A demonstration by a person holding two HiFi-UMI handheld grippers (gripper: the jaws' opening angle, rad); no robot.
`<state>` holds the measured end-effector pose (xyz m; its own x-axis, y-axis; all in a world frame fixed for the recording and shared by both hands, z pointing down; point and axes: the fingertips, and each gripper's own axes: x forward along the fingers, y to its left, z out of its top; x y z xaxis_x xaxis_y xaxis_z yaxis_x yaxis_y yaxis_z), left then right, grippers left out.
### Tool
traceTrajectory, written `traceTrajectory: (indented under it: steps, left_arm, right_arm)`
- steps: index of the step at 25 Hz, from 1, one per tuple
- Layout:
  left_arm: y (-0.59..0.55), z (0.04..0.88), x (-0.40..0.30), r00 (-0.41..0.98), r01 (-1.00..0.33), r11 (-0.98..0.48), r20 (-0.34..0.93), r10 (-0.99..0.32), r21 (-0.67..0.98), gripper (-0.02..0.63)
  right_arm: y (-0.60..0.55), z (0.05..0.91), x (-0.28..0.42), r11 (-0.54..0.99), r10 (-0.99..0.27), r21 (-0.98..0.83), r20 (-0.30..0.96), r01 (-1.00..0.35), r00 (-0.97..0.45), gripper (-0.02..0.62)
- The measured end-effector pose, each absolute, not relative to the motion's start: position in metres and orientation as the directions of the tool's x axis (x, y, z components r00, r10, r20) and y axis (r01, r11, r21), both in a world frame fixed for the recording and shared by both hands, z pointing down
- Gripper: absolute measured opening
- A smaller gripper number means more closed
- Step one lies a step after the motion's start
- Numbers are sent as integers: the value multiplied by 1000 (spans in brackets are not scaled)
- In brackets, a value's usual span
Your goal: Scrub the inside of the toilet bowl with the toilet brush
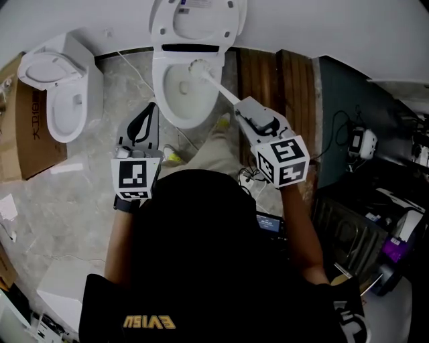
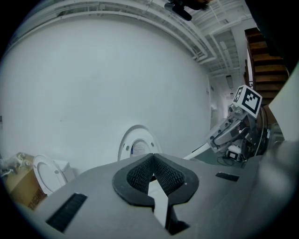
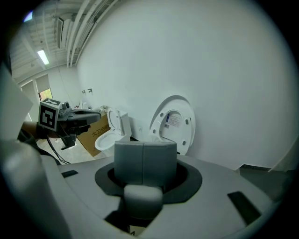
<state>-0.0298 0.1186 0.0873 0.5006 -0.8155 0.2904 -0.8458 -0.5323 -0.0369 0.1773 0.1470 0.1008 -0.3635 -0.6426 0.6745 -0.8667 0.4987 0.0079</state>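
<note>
The white toilet bowl (image 1: 175, 100) stands at the top middle of the head view with its lid (image 1: 198, 20) raised. The bristle head of the toilet brush (image 1: 199, 67) sits inside the bowl at its back right. Its white handle (image 1: 224, 90) slants down to the right into my right gripper (image 1: 240, 108), which is shut on it. In the right gripper view the jaws (image 3: 145, 145) are pressed together and hide the handle. My left gripper (image 1: 145, 115) hovers over the floor left of the bowl, shut and holding nothing. In the left gripper view (image 2: 153, 160) its jaw tips meet.
A second white toilet (image 1: 57, 90) stands at the left next to a cardboard box (image 1: 27, 130). Dark wooden steps (image 1: 275, 74) rise to the right of the bowl. Cables and devices (image 1: 362, 144) crowd the right side. The floor is grey marble tile (image 1: 74, 201).
</note>
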Motion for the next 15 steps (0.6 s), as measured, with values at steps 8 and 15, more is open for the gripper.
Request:
traceTrajectory:
  steps: [8, 15]
  left_arm:
    - [140, 90, -44, 490, -853, -521, 298, -819, -32, 18]
    - [167, 99, -67, 451, -878, -479, 318, -834, -11, 18]
  right_arm:
    - [169, 105, 160, 499, -646, -6, 664, -867, -376, 160]
    - [186, 113, 149, 494, -636, -19, 673, -869, -377, 160]
